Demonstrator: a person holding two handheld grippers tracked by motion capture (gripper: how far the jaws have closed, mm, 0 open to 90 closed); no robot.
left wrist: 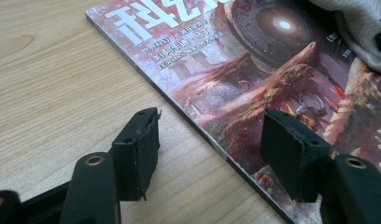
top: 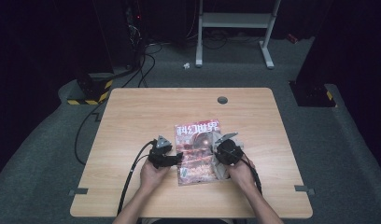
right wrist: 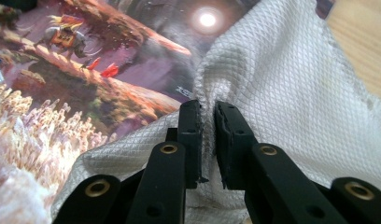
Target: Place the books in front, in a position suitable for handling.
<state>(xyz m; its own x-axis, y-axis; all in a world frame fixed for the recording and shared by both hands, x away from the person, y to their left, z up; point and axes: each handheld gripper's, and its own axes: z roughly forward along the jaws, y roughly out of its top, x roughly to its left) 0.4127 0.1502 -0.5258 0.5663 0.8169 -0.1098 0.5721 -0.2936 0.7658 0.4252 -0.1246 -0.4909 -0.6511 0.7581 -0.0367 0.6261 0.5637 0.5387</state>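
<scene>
A magazine [top: 196, 140] with a reddish sci-fi cover and white title characters lies flat near the middle of the wooden table [top: 132, 116]. My left gripper [top: 177, 157] is open at the magazine's left edge. In the left gripper view its jaws [left wrist: 212, 144] straddle that edge of the magazine [left wrist: 254, 70], one pad over bare wood, the other over the cover. My right gripper [top: 221, 151] is at the magazine's right side, shut on a white quilted cloth [right wrist: 282, 84]. The pinched fold rises between the jaws of the right gripper [right wrist: 208, 121], and the cloth drapes over the cover [right wrist: 86, 70].
A round grey cable hole [top: 222, 100] sits near the table's far edge. Behind the table, on the grey floor, stand a white metal frame [top: 235, 21] and a black-and-yellow striped base [top: 90, 91] with cables. Each gripper's cable trails toward the near edge.
</scene>
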